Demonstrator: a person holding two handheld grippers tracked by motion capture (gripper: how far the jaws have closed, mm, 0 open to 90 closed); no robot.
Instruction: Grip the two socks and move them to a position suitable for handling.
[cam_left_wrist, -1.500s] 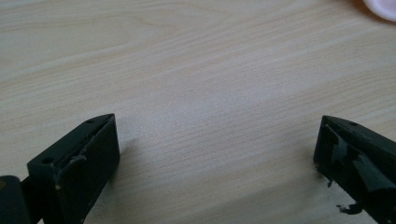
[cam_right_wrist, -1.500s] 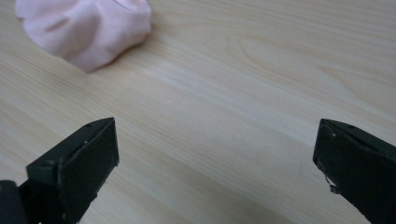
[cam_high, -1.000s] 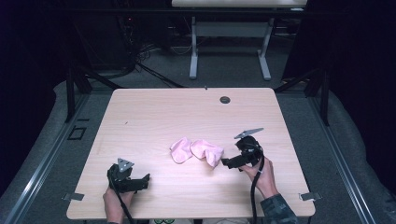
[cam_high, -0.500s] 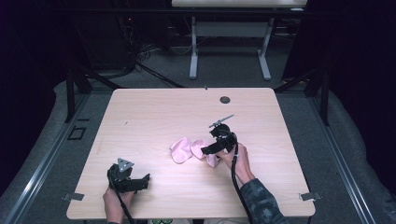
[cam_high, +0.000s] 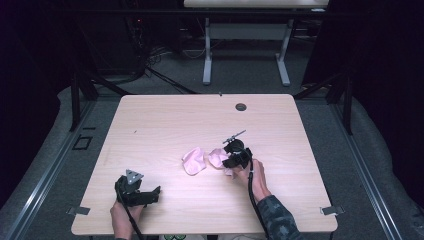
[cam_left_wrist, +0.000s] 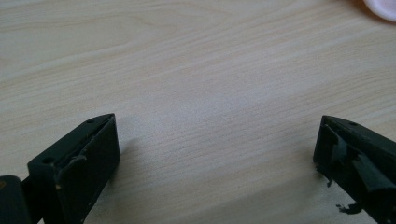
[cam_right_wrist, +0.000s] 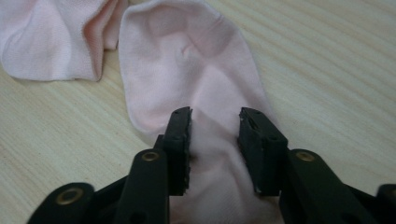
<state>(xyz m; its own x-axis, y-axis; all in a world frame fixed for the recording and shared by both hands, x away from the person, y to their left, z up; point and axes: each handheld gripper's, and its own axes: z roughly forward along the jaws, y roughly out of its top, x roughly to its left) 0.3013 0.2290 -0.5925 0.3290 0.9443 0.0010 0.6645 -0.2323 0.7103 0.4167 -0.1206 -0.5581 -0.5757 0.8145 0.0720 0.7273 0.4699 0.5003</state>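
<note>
Two pink socks lie crumpled side by side at the table's middle front. My right gripper is down on the right sock. Its jaws have just been closing, and a fold of that sock is gathered between the pads, touching both. The left sock lies just beside it, untouched. My left gripper rests near the front left edge, jaws wide apart over bare wood with nothing between them. A pink sock's edge shows at the left gripper view's top right corner.
The light wooden table has a round cable hole near its far edge. Beyond it stands another table's white frame on a dark floor. Metal clips sit at the front corners.
My right gripper has moved left and down from beside the socks onto the right sock, and its jaws have narrowed around the fabric. The left gripper has kept still.
</note>
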